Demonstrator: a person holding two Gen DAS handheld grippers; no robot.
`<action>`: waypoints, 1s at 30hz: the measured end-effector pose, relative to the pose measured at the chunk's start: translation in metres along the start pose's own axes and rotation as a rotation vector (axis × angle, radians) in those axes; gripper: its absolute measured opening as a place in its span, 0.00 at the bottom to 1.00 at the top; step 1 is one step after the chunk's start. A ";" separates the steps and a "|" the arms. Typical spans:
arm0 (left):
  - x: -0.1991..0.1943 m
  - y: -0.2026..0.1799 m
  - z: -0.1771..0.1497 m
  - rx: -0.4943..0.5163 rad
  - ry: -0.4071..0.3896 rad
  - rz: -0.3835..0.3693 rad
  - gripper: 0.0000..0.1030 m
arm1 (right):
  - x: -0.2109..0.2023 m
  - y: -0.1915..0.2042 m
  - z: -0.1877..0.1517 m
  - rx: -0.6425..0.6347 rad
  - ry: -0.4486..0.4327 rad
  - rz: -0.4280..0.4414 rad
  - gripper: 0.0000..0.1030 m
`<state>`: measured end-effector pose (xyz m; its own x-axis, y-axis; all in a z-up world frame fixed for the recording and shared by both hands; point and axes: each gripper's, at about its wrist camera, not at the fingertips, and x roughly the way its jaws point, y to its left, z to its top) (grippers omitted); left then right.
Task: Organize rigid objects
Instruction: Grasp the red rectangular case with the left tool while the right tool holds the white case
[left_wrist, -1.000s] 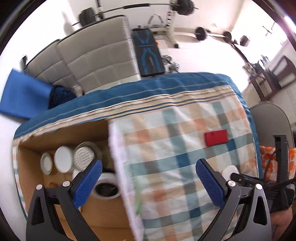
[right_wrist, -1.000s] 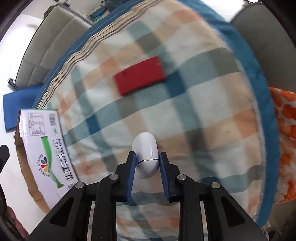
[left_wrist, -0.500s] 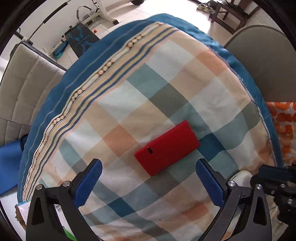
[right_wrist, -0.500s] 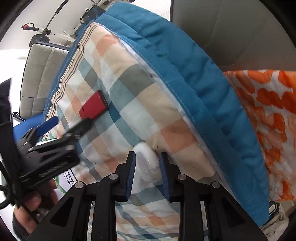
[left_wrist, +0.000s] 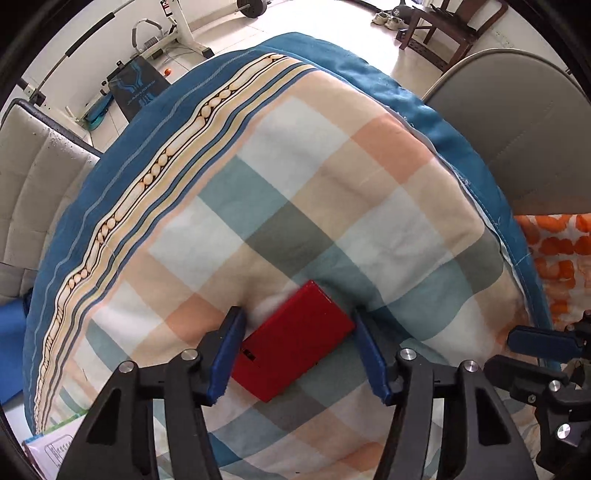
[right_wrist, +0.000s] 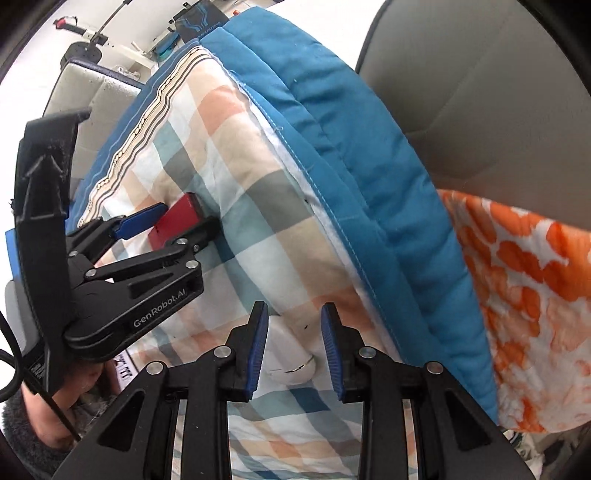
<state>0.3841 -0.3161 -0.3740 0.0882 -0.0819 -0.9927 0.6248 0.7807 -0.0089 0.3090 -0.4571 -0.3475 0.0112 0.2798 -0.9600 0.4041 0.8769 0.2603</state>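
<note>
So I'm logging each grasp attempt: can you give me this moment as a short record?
surface: checked blanket with a blue border
left gripper: jaws have just been closing; pads meet opposite corners of the red flat box, which lies diagonally between them
right gripper: around the white oval case; one pad against it, a narrow gap at the other
white oval case: lying on the blanket near its edge
nearby: orange-patterned cloth

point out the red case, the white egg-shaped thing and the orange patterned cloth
red case (left_wrist: 295, 338), left wrist view, middle of its top face
white egg-shaped thing (right_wrist: 290, 354), right wrist view, its rounded body
orange patterned cloth (right_wrist: 524, 295), right wrist view, its middle
</note>
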 end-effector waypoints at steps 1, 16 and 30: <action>-0.001 0.001 -0.002 -0.012 -0.003 0.006 0.55 | -0.001 0.001 0.001 -0.009 -0.003 -0.007 0.31; -0.016 0.060 -0.145 -0.586 0.058 -0.044 0.55 | 0.015 0.058 -0.030 -0.247 -0.006 -0.146 0.50; -0.001 0.055 -0.139 -0.526 0.087 -0.017 0.53 | 0.089 0.100 -0.053 -0.318 -0.019 -0.364 0.51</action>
<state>0.3105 -0.1866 -0.3901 0.0032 -0.0631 -0.9980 0.1499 0.9868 -0.0619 0.3023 -0.3238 -0.4016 -0.0616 -0.0724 -0.9955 0.0854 0.9933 -0.0775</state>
